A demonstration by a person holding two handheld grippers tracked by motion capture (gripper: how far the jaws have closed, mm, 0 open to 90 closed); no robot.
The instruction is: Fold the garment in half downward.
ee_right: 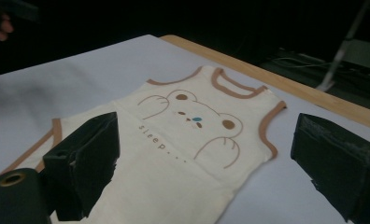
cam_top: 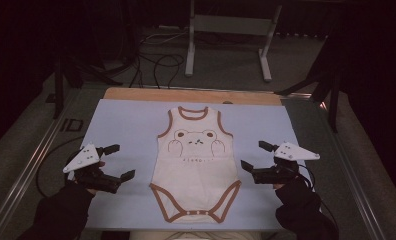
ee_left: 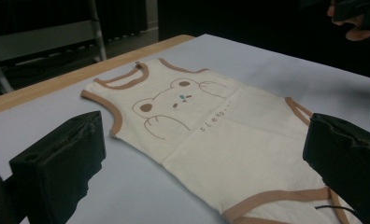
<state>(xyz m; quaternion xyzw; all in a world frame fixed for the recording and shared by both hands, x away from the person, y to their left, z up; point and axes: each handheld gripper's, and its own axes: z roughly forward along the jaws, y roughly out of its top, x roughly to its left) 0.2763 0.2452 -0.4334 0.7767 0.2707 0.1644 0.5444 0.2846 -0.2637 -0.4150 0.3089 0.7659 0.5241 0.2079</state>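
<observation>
From the high view we have the whole layout: a cream bodysuit [cam_top: 196, 162] with brown trim lies flat and face up in the middle of a pale blue mat [cam_top: 126, 125], neck toward the far wooden edge [cam_top: 191, 95], snaps toward us. This view alone gives us both sleeves [cam_top: 61, 212] coming in from the bottom, and the floor beyond with a metal stand [cam_top: 226, 35] and cables.

The left gripper view takes us low across the mat: the bodysuit [ee_left: 211, 135] runs diagonally, the bear print and small lettering easy to read, and the leg trim sits close to the jaw on the right of that picture. Up in the far corner we catch the other hand [ee_left: 356, 23]. The right gripper view mirrors it: the bodysuit [ee_right: 188, 144] from the opposite side, with one jaw over the lower cloth in the picture; whether it touches, we can't tell.

Now the hands. The left gripper [cam_top: 120, 161] sits left of the garment, apart from it, pointing inward toward the cloth. The right gripper [cam_top: 253, 155] sits just beside the garment's right edge at hip height, also pointing in.

Both claws are spread wide, jaws well apart, and nothing is held between them.
</observation>
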